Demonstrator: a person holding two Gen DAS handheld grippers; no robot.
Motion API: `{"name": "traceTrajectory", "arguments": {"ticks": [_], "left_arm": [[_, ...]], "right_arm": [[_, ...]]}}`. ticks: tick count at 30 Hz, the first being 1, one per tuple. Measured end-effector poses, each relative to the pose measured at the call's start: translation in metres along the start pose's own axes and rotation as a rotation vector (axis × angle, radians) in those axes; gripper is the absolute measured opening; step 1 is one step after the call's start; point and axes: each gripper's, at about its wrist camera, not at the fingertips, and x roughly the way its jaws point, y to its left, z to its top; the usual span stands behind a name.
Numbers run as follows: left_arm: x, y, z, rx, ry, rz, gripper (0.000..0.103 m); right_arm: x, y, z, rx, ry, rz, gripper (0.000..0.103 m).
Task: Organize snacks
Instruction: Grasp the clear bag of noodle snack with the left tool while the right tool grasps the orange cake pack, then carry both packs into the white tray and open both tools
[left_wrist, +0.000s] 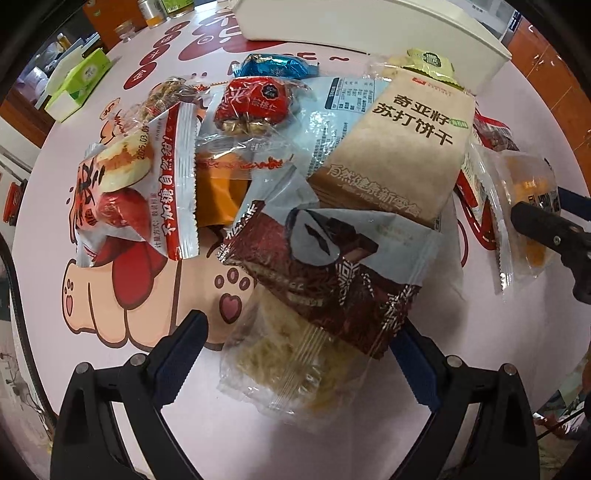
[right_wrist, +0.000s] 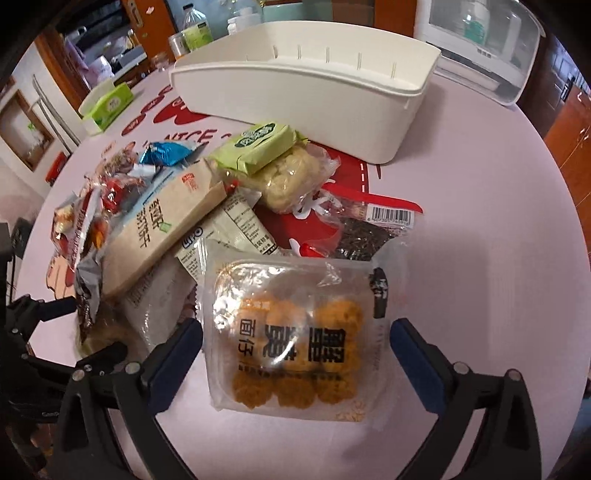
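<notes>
A heap of snack packets lies on the pink round table (right_wrist: 480, 258). My left gripper (left_wrist: 299, 343) is open, its fingers on either side of a clear noodle-snack packet (left_wrist: 291, 369) that lies partly under a dark brown chocolate packet (left_wrist: 325, 266). A beige soda cracker pack (left_wrist: 399, 147) lies behind them. My right gripper (right_wrist: 295, 347) is open around a clear packet of orange fried snacks (right_wrist: 295, 339), which also shows in the left wrist view (left_wrist: 524, 206). A white empty bin (right_wrist: 306, 81) stands behind the heap.
A green tissue box (right_wrist: 110, 103) stands at the far left of the table. Bottles and jars (right_wrist: 192, 33) stand at the far edge. A clear-lidded appliance (right_wrist: 480, 44) stands at the back right. Wooden cabinets surround the table.
</notes>
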Motion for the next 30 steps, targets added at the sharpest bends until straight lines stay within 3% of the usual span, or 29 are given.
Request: {"name": "traceTrajectory", "arguments": {"ticks": [6, 9, 11, 16, 20, 24, 30], "left_arm": [[0.007, -0.002, 0.001, -0.013, 0.011, -0.030, 0.084], [0.002, 0.000, -0.003, -0.002, 0.005, -0.034, 0.070], [-0.002, -0.004, -0.004, 0.010, 0.005, -0.038, 0.058], [-0.008, -0.010, -0.008, 0.006, 0.019, -0.060, 0.055], [-0.032, -0.010, -0.011, 0.024, -0.012, -0.061, 0.054], [-0.070, -0.007, -0.002, 0.042, -0.083, -0.068, 0.054], [-0.154, 0.013, 0.039, 0.062, -0.264, -0.102, 0.054]], "right_arm": [[0.000, 0.001, 0.001, -0.020, 0.009, -0.024, 0.102], [0.001, 0.003, 0.001, -0.021, 0.015, -0.040, 0.099], [0.000, 0.005, 0.002, -0.023, 0.015, -0.050, 0.088], [-0.006, 0.007, 0.002, -0.031, 0.017, -0.064, 0.076], [-0.012, 0.005, 0.000, -0.001, 0.047, -0.004, 0.075], [-0.034, 0.009, -0.005, -0.004, 0.028, 0.028, 0.075], [-0.089, 0.009, 0.015, -0.011, -0.092, 0.047, 0.075]]}}
